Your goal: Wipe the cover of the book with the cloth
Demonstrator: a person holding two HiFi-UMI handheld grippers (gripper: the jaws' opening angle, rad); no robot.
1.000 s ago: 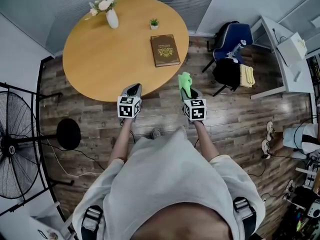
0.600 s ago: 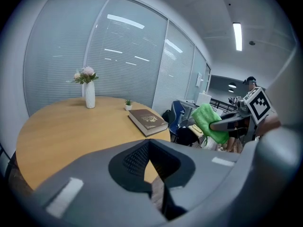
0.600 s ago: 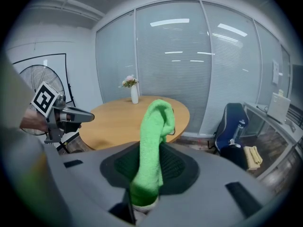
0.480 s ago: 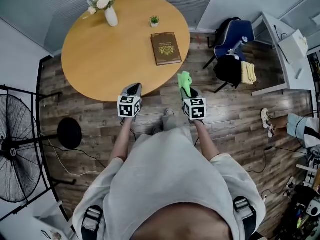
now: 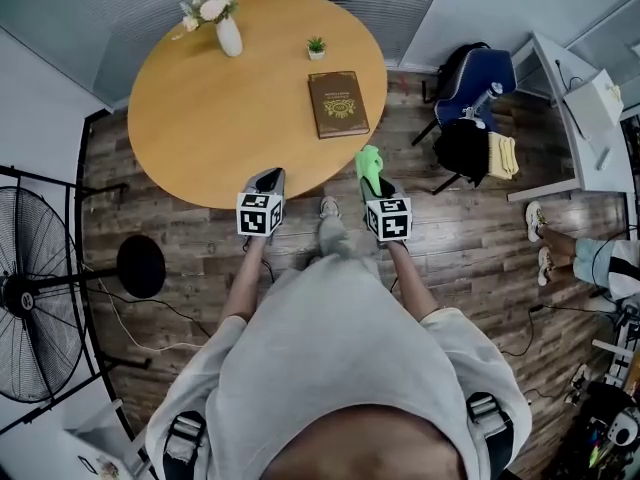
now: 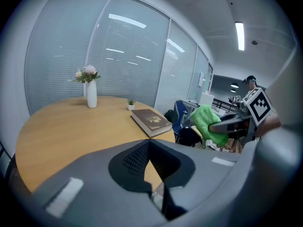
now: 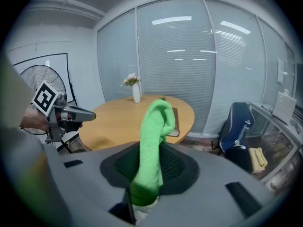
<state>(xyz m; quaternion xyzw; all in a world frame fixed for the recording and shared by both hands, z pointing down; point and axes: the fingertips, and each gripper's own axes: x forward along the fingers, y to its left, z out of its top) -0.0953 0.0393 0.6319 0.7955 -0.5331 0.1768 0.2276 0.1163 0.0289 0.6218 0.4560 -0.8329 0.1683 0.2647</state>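
A brown book [image 5: 338,104] with a gold emblem lies closed near the right edge of the round wooden table [image 5: 220,118]. My right gripper [image 5: 372,170] is shut on a bright green cloth [image 5: 369,161], which sticks up out of its jaws [image 7: 154,141]. It hovers over the floor just short of the table's near edge. My left gripper [image 5: 266,176] is shut and holds nothing, its tip at the table's near rim. The left gripper view shows the book [image 6: 151,121] ahead and the cloth [image 6: 208,122] off to the right.
A white vase of flowers [image 5: 228,33] and a tiny potted plant [image 5: 316,46] stand at the table's far side. A standing fan [image 5: 30,298] is at the left. A blue chair [image 5: 470,88] with dark bags, a white desk [image 5: 580,98] and another person's feet [image 5: 540,238] are at the right.
I have stepped slightly; my shoe now shows between the grippers. Both grippers keep their pose and the cloth stays gripped. The person's feet at the right have shifted.
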